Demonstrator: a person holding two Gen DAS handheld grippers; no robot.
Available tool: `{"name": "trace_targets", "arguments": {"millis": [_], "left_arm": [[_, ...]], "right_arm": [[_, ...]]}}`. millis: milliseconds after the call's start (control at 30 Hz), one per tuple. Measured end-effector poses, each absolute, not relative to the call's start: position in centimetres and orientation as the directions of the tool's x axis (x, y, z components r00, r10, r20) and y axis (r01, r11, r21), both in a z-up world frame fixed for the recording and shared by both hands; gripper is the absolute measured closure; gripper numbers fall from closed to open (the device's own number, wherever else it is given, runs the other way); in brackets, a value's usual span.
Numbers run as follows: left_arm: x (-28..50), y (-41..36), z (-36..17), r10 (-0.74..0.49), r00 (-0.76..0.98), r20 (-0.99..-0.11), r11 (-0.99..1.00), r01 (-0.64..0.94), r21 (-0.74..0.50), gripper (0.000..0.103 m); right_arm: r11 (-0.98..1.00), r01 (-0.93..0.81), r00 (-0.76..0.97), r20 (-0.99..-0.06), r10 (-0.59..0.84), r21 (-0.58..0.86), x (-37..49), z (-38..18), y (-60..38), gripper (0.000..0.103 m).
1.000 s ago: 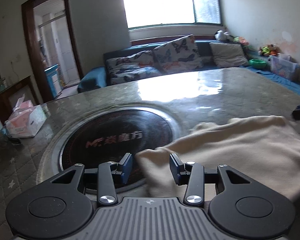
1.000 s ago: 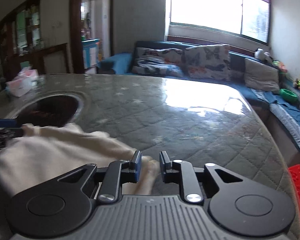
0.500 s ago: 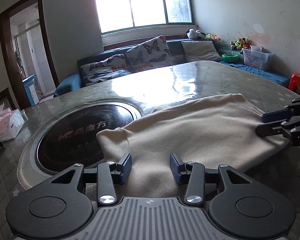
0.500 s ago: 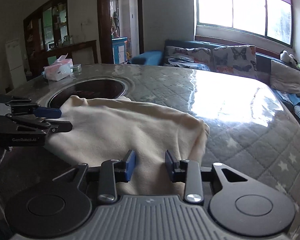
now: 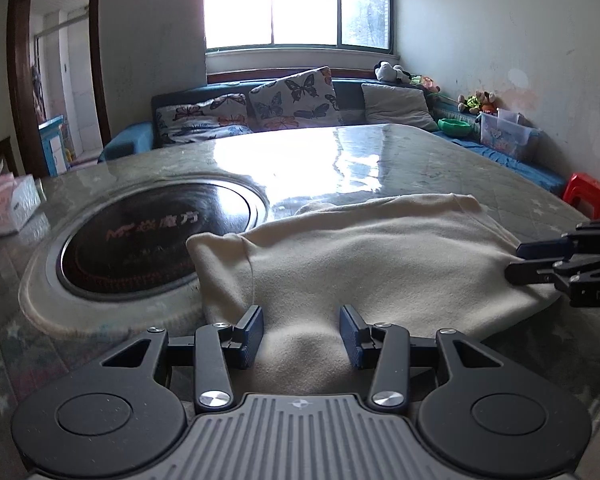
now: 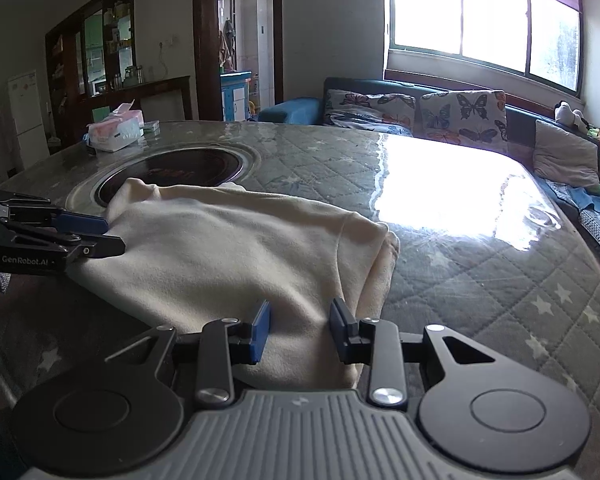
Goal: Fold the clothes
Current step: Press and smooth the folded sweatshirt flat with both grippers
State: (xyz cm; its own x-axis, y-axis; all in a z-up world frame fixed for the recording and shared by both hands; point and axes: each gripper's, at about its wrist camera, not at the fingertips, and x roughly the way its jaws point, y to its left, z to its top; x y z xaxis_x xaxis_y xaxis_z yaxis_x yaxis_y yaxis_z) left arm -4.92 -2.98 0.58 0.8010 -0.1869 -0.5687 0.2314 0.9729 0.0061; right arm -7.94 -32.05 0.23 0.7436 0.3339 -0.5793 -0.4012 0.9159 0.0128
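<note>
A cream garment (image 5: 364,260) lies folded on the table, also in the right wrist view (image 6: 236,248). My left gripper (image 5: 301,336) is open, its fingers either side of the cloth's near left edge, which bulges up between them. My right gripper (image 6: 299,326) is open over the near right edge, with cloth between its fingers. The right gripper shows at the right of the left wrist view (image 5: 556,262). The left gripper shows at the left of the right wrist view (image 6: 88,236).
The table (image 6: 480,240) has a quilted star-patterned cover under clear plastic. A round black hotplate (image 5: 148,236) is set into it beside the garment's left end. A tissue box (image 5: 8,204) stands at the far left. A sofa (image 5: 300,104) lies beyond, a red stool (image 5: 588,196) at right.
Both grippers have pulled back toward the near edge of the garment. The right gripper, nearly shut a second ago, has opened. The cloth now lies flatter and more spread.
</note>
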Motion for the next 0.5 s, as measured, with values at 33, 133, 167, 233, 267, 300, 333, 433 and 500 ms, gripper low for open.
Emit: {"name": "trace_targets", "arguments": {"millis": [33, 133, 167, 233, 267, 300, 333, 433, 500], "left_arm": [[-5.2, -3.0, 0.6, -0.19, 0.801, -0.568, 0.972, 0.233, 0.003, 0.057], [-5.9, -3.0, 0.5, -0.2, 0.8, -0.566, 0.971, 0.24, -0.004, 0.057], [-6.0, -3.0, 0.5, -0.203, 0.799, -0.567, 0.971, 0.24, -0.009, 0.057], [-6.3, -3.1, 0.5, -0.207, 0.796, -0.568, 0.97, 0.242, -0.015, 0.057], [-6.4, -3.1, 0.5, -0.209, 0.797, -0.567, 0.97, 0.243, -0.015, 0.057], [-6.6, -3.1, 0.5, -0.21, 0.796, -0.567, 0.969, 0.245, -0.016, 0.057], [-6.7, -3.1, 0.5, -0.212, 0.796, -0.568, 0.969, 0.246, -0.016, 0.057], [-7.0, -3.2, 0.6, -0.217, 0.795, -0.566, 0.967, 0.255, -0.012, 0.057], [-7.0, -3.2, 0.9, -0.217, 0.798, -0.562, 0.965, 0.261, -0.002, 0.052]], "right_arm": [[0.916, -0.401, 0.744, -0.58, 0.333, 0.012, -8.2, 0.2, -32.1, 0.071], [0.916, -0.402, 0.746, -0.578, 0.33, 0.005, -9.2, 0.2, -32.2, 0.071], [0.916, -0.401, 0.747, -0.578, 0.329, 0.003, -9.5, 0.2, -32.3, 0.071], [0.917, -0.399, 0.749, -0.576, 0.327, 0.001, -10.1, 0.2, -32.4, 0.071], [0.917, -0.398, 0.751, -0.574, 0.326, 0.001, -10.3, 0.2, -32.5, 0.071], [0.918, -0.396, 0.753, -0.572, 0.326, 0.002, -10.6, 0.2, -32.6, 0.071], [0.919, -0.395, 0.754, -0.57, 0.325, 0.002, -10.8, 0.2, -32.6, 0.071], [0.919, -0.395, 0.756, -0.569, 0.326, 0.001, -11.4, 0.2, -32.7, 0.071], [0.917, -0.399, 0.753, -0.572, 0.327, -0.001, -11.4, 0.5, -32.7, 0.07]]}}
